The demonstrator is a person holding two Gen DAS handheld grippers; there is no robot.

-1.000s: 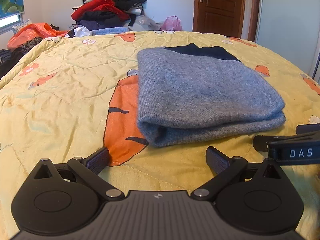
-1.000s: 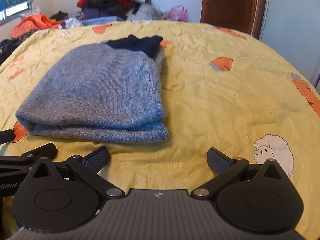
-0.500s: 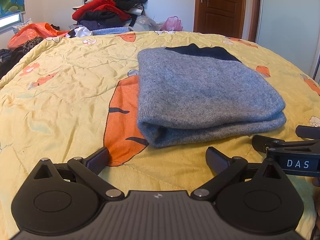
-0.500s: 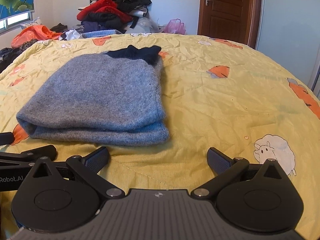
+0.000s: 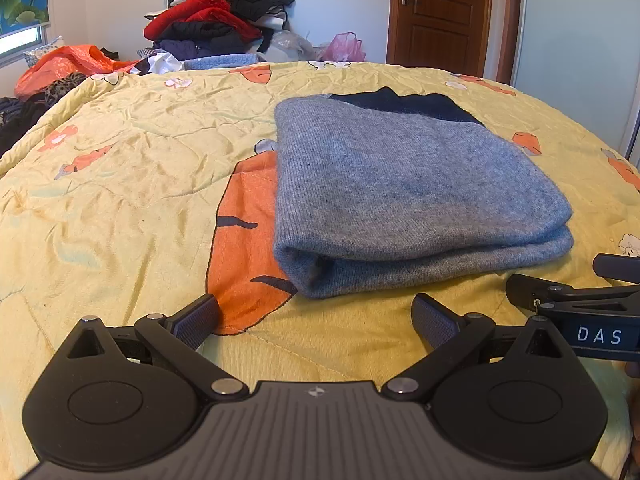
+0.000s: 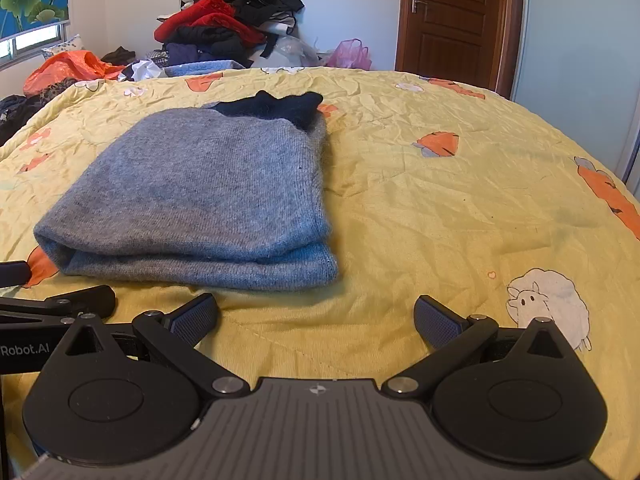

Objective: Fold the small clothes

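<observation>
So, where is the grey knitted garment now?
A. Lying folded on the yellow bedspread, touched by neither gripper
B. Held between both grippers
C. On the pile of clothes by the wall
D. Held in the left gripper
A: the grey knitted garment lies folded on the yellow bedspread, while the left gripper and the right gripper are open and empty in front of it.

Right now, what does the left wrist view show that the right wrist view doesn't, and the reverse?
Only the left wrist view shows the big orange carrot print beside the sweater's left edge, and the right tool entering from the right.

Only the right wrist view shows the white sheep print, and the left tool at its left edge.

Both show the folded grey sweater on the yellow quilt, the clothes pile and wooden door.
</observation>
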